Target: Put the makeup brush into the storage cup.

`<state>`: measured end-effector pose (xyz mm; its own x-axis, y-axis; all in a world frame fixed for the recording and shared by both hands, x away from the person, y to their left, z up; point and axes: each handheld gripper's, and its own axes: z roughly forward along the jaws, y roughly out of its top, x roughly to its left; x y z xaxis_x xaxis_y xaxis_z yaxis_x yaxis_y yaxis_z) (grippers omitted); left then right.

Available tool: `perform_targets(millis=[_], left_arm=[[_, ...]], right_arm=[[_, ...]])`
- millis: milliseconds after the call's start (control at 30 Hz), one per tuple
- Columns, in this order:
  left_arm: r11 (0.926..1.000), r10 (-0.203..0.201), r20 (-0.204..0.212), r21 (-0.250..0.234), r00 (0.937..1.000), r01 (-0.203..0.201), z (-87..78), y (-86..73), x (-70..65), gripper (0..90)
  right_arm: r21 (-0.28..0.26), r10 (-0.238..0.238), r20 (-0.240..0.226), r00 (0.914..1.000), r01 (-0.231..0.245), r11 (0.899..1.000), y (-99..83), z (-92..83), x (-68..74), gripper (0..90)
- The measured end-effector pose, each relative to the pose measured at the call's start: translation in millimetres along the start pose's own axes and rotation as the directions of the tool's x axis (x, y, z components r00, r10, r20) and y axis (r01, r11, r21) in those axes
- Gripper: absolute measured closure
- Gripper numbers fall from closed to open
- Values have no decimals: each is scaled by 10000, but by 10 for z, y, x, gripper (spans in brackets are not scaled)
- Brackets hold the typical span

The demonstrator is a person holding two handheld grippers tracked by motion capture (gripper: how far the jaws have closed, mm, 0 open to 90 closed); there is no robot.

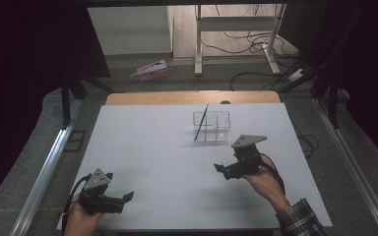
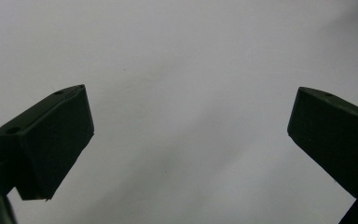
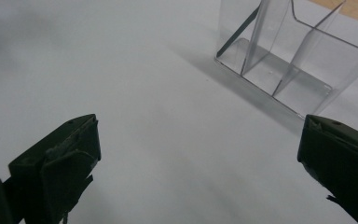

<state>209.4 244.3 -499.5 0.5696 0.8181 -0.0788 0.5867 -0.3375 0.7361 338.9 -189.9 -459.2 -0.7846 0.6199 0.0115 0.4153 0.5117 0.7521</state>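
Near left on the white table top [image 1: 157, 162]: black left gripper [image 1: 127, 197], jaws spread wide over bare surface, pinching nothing. Farther right, past mid-table: clear plastic compartment box [image 1: 211, 127] with a thin dark stick [image 1: 201, 123] in its left compartment, leaning, long axis running from low near end to high far end, tip pointing up and slightly right. Just right and nearer: black right gripper [image 1: 218, 168], jaws likewise spread, empty, aimed left, box near but apart.

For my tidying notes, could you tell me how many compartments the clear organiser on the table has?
3. The clear organiser has one narrow compartment at the end where the thin dark stick leans, then two side by side behind dividers; more may be hidden.
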Motion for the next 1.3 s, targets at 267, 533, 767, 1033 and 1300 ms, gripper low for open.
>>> perform_targets(millis=[267, 533, 767, 1033, 1300], left_arm=[[10000, -9, 13, -3, 10000, 9, -1, -1, 2, 9], [9999, -53, 30, 108, 10000, 53, 7, -3, 3, 10], [9998, -99, 55, 163, 9999, 98, 12, -2, 2, 12], [9999, -109, 10, 124, 9999, 109, 6, -4, 6, 12], [9999, -80, -6, 96, 10000, 80, 0, -7, 7, 11]], right_arm=[[-22, 107, 115, 9999, -106, 9999, -100, -97, -5, 0], [25, 165, 212, 9996, -166, 9999, -191, -172, 18, 0], [39, 230, 266, 9994, -231, 9997, -253, -248, 38, 0], [111, 323, 372, 9988, -327, 9994, -337, -316, 45, 0], [147, 169, 435, 9989, -175, 9997, -426, -375, 48, 0]])
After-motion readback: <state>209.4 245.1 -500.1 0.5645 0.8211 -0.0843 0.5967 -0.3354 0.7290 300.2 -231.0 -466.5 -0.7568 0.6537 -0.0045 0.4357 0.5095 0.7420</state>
